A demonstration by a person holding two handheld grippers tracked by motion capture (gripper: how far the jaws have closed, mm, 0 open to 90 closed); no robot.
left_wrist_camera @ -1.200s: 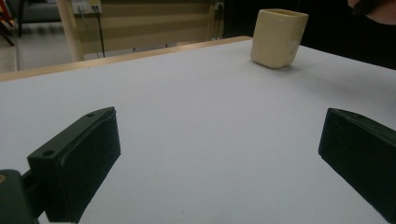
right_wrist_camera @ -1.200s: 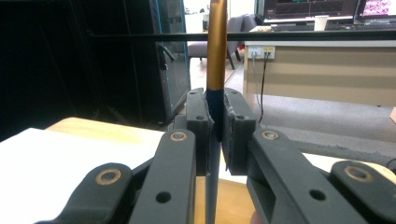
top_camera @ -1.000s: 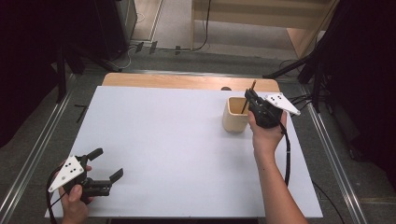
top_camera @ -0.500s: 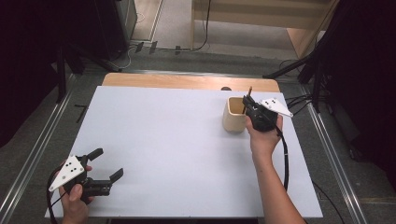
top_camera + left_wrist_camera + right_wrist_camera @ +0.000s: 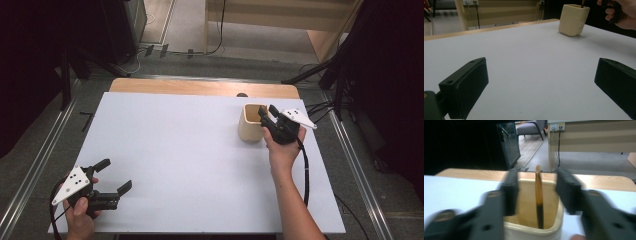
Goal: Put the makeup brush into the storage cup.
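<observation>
The right gripper (image 5: 266,116) hovers over the mouth of a cream-coloured pen holder (image 5: 249,123), and its jaws have just been opening: in the right gripper view they now stand apart, blurred, one on each side of a slim stick (image 5: 539,195) with an orange-brown upper part and a dark lower part, which looks like a pencil or a brush handle. The pads do not press on it; there is clear space between each jaw and the stick. The stick stands nearly upright inside the pen holder (image 5: 534,230), its lower end down in the cup and its tip rising above the rim. The right hand (image 5: 281,150) grips the tool from the near side, with the grey three-cornered plate on top and the black cable trailing back along the forearm.

The pen holder stands on the far right part of the white desk (image 5: 190,150), close to the wooden strip along the far edge. In the left gripper view it shows as a squarish cup (image 5: 573,20) at the far end of the sheet, with the stick's tip (image 5: 582,3) poking above its rim and the right hand (image 5: 621,13) just beside it.

The left gripper (image 5: 116,176) is well apart from all this, at the near left corner of the desk, held low by the left hand (image 5: 80,215). Its jaws stand wide, with nothing but bare white surface between them.
</observation>
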